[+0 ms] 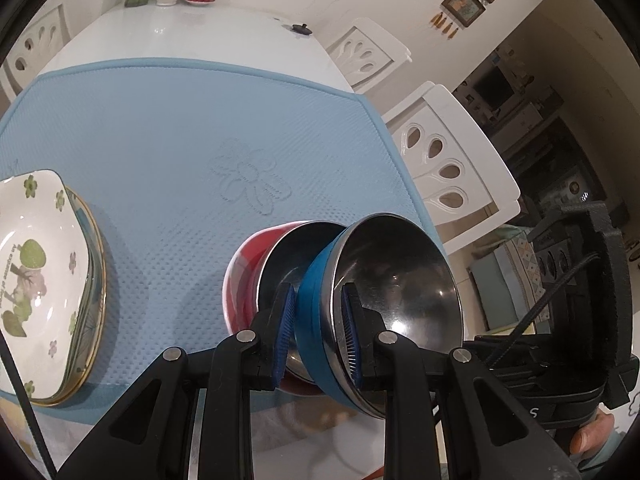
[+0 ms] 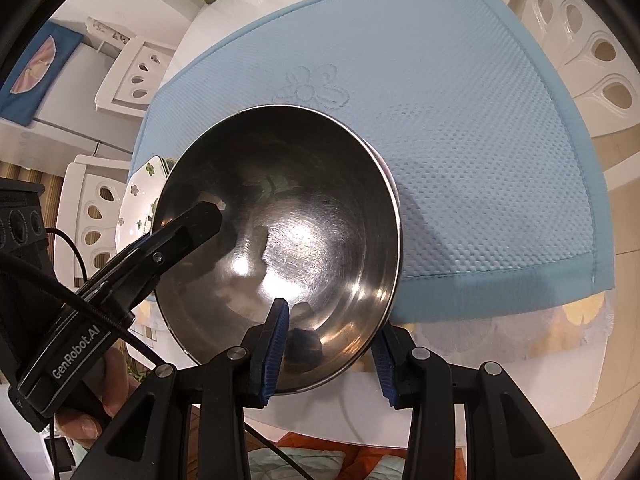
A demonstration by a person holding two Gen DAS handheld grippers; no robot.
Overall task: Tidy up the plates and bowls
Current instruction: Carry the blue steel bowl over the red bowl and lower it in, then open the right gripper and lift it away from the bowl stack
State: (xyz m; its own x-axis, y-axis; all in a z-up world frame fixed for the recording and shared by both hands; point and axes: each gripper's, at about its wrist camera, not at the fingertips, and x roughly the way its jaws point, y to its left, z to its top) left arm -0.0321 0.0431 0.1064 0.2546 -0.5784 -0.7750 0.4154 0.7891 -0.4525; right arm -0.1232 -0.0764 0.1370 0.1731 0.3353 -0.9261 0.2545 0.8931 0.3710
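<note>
The white table (image 1: 208, 36) carries a blue mat (image 1: 192, 128) that covers its near end, probably to keep the dishes from sliding and knocking. At the mat's near left corner lies a stack of plates (image 1: 44, 280), the flowered one on top, so the plates seem to be gathered already.

Near the middle of the mat's near edge sits the red bowl (image 1: 240, 276), its steel inside open. The blue bowl (image 1: 316, 320) is held tilted just above it, partly inside its rim; I judge it is being nested into the red one, so that the bowls make one pile.

The left gripper (image 1: 320, 328) is closed on the blue bowl's wall, one pad outside and one inside the steel, which holds the bowl steady while tilted. The right gripper (image 2: 328, 344) straddles the same bowl's near rim; one pad lies inside, but the other seems a little apart from the outer wall, so I cannot tell whether it really clamps.
</note>
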